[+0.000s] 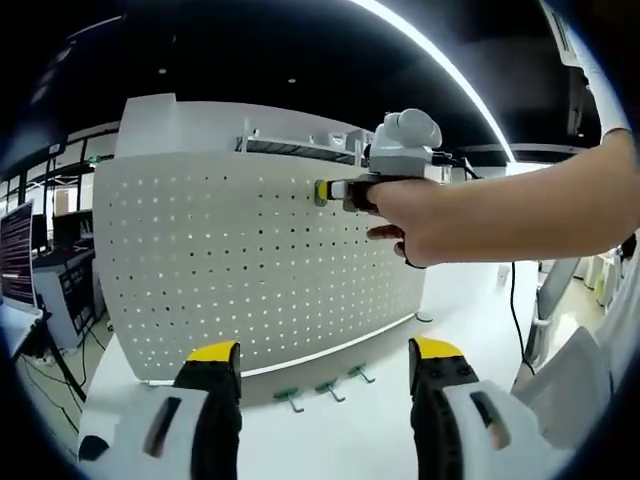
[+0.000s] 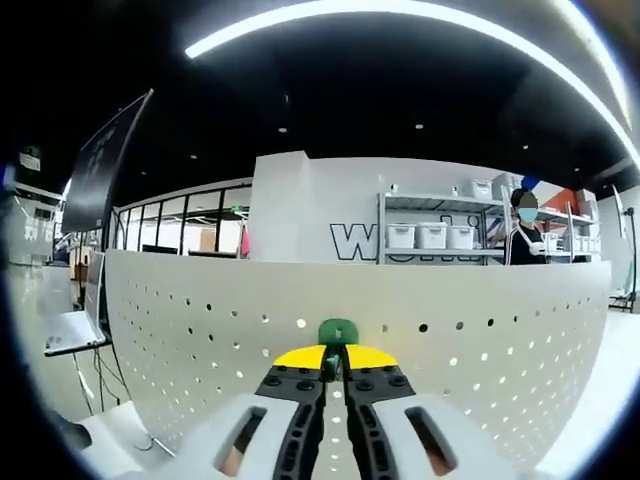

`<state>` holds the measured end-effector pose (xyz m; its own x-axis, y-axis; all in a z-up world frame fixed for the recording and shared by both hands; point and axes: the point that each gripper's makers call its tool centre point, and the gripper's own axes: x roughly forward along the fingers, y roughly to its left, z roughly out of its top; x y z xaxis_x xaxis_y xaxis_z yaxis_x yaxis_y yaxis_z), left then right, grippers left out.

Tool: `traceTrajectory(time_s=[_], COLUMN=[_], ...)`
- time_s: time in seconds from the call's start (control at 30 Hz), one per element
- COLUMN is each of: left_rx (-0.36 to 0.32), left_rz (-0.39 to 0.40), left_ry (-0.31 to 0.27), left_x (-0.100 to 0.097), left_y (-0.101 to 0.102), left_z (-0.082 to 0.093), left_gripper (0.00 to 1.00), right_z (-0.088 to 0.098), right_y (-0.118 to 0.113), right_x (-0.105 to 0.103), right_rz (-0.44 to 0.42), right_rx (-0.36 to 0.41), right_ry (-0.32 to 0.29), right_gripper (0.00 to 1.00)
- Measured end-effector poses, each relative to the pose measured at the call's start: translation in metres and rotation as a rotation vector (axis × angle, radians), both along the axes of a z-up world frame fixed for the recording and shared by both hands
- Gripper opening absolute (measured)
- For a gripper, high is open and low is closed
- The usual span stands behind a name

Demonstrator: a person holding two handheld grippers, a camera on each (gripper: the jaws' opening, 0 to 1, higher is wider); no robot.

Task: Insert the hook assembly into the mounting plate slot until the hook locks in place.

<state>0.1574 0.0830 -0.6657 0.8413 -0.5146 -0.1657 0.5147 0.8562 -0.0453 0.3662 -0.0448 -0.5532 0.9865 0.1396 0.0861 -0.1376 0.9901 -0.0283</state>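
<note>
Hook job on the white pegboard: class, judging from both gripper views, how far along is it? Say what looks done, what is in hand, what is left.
Done: one green hook has been picked up and brought to the pegboard.
In hand: the right gripper is shut on it, pressing it at a hole; locking cannot be confirmed.
Left: three spare hooks lie on the table below the board. The left gripper is open, holding nothing.

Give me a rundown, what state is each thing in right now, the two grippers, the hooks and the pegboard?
Left gripper: open, empty, facing the board.
Right gripper: shut on green hook, at the board.
Green hook: held against the pegboard.
Spare hooks: lying on the table by the board's base.
Pegboard: standing upright.
</note>
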Motion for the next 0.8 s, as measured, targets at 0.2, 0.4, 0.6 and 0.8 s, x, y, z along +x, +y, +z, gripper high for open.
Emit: traceTrajectory(time_s=[0.2, 0.4, 0.6, 0.8], left_rx=[0.007, 0.010, 0.012, 0.017], left_rz=[-0.001, 0.005, -0.002, -0.008], left_ry=[0.006, -0.004, -0.004, -0.007], left_x=[-0.002, 0.000, 0.003, 0.005], left_y=[-0.001, -0.001, -0.004, -0.004], left_z=[-0.004, 0.000, 0.001, 0.001], left_gripper=[0.70, 0.70, 0.70, 0.71], right_z=[0.000, 0.000, 0.000, 0.001], right_y=[0.000, 0.000, 0.005, 0.011], right_x=[-0.001, -0.005, -0.009, -0.015], right_rz=[0.017, 0.057, 0.144, 0.266], right_rx=[0.000, 0.025, 0.013, 0.044], right_ry=[0.002, -0.009, -0.034, -0.068], right_gripper=[0.04, 0.05, 0.18, 0.35])
